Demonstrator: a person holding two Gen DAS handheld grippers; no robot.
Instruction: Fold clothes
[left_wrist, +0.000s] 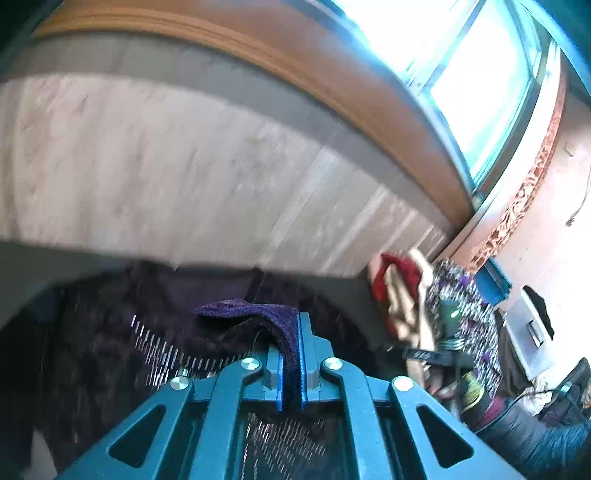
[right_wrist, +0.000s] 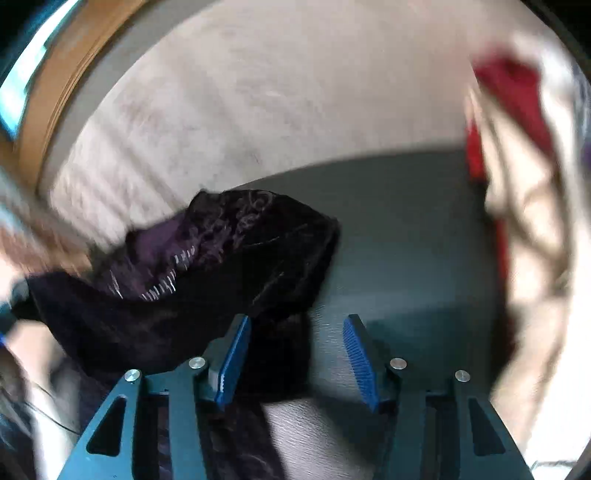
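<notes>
Right now my left gripper (left_wrist: 291, 354) is pinched tight on a fold of the dark purple garment (left_wrist: 255, 314), the cloth bunched up between the blue pads; the rest of it hangs and trails below and to the left of that gripper. My right gripper (right_wrist: 295, 354) stands wide apart, nothing between the pads, with the same garment heaped just ahead and left of its left finger on the grey surface (right_wrist: 406, 221). Risks, as I judge them: the left grip is on a thick bunch rather than a clean edge, so it could slip or drag the whole heap; both views are blurred, so aim may be off. Nearby: a pile of other clothes (right_wrist: 517, 184), red and cream, right of my right gripper, close enough to snag. A pale wall (left_wrist: 166, 155) stands ahead; a window (left_wrist: 480, 74) is up right.
</notes>
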